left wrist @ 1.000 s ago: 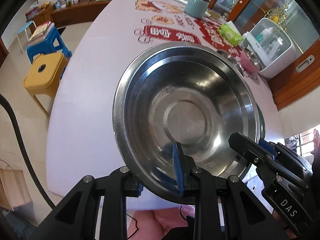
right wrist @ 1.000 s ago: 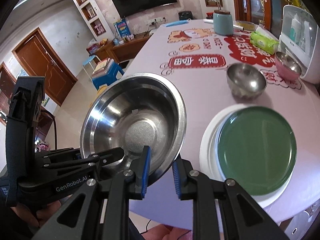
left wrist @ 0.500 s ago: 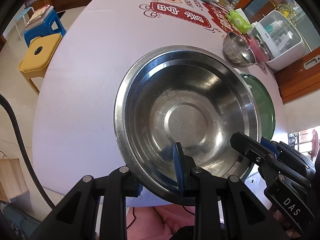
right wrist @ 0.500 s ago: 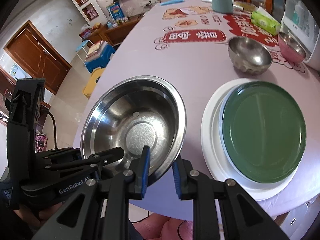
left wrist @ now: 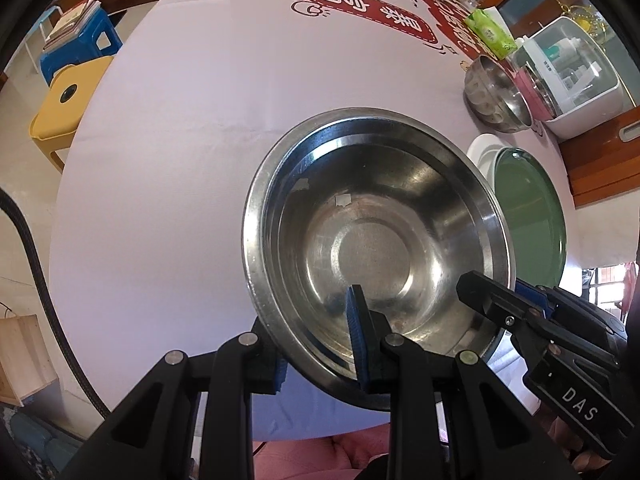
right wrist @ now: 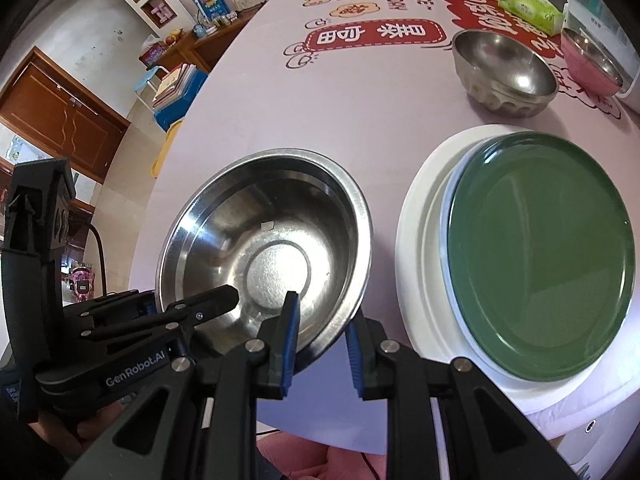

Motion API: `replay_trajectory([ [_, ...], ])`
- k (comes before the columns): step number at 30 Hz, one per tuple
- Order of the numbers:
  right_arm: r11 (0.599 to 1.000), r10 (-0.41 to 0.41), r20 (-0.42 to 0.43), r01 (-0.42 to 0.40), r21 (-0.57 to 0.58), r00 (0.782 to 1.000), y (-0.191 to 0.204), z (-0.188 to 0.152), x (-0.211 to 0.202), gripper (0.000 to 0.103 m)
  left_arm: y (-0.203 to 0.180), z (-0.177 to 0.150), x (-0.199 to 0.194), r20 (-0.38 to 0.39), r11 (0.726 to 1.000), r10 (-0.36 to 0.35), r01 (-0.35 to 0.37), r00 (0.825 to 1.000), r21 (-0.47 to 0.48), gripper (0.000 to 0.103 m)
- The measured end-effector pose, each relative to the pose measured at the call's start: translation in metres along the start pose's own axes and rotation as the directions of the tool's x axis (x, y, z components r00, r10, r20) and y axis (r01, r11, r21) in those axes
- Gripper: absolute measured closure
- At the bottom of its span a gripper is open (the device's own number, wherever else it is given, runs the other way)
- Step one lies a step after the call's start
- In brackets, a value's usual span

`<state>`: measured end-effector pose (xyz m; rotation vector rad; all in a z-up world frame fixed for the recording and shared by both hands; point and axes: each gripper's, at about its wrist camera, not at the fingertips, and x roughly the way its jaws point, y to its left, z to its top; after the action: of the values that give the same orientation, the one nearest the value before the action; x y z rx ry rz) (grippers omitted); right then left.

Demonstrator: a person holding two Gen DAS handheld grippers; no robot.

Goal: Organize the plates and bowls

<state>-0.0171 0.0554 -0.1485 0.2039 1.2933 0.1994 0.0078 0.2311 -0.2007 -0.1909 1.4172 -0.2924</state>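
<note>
Lowered since the frames a second back, the large steel bowl (left wrist: 374,240) now hangs close over the near edge of the lilac tablecloth (left wrist: 192,168), with far more of the cloth and less of the room behind it. You carry it with both tongs at once. Your left gripper (left wrist: 316,344) is clamped on the bowl's near rim: one blue-padded finger reaches inside against the inner wall, the other sits under the rim outside. Your right gripper (right wrist: 320,340) pinches the same near rim further to the right, again with one blue pad inside the bowl and one outside below the lip. Each tool shows in the other's camera, the two grips near each other along that rim.

The bowl opens upward, tilting slightly, empty apart from a small pale sticker on its inner wall. Whether its base touches the cloth cannot be told. Just to its right lies a green plate (right wrist: 540,256) stacked on a white plate (right wrist: 420,248), apart from the bowl. Beyond them stand a small steel bowl (right wrist: 506,68) and a pink bowl (right wrist: 588,64), beside a white storage box (left wrist: 576,76). A green tissue pack (right wrist: 528,8) rests on the printed red lettering farther back
</note>
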Motion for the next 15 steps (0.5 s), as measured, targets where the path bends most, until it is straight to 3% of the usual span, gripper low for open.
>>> replay_trajectory([
  [15, 1.000, -0.006, -0.033, 0.007, 0.024, 0.999, -0.007, 0.006, 0.013, 0.081, 0.001, 0.018, 0.008, 0.012, 0.999, 0.035, -0.035, 0.999, -0.003, 0.078],
])
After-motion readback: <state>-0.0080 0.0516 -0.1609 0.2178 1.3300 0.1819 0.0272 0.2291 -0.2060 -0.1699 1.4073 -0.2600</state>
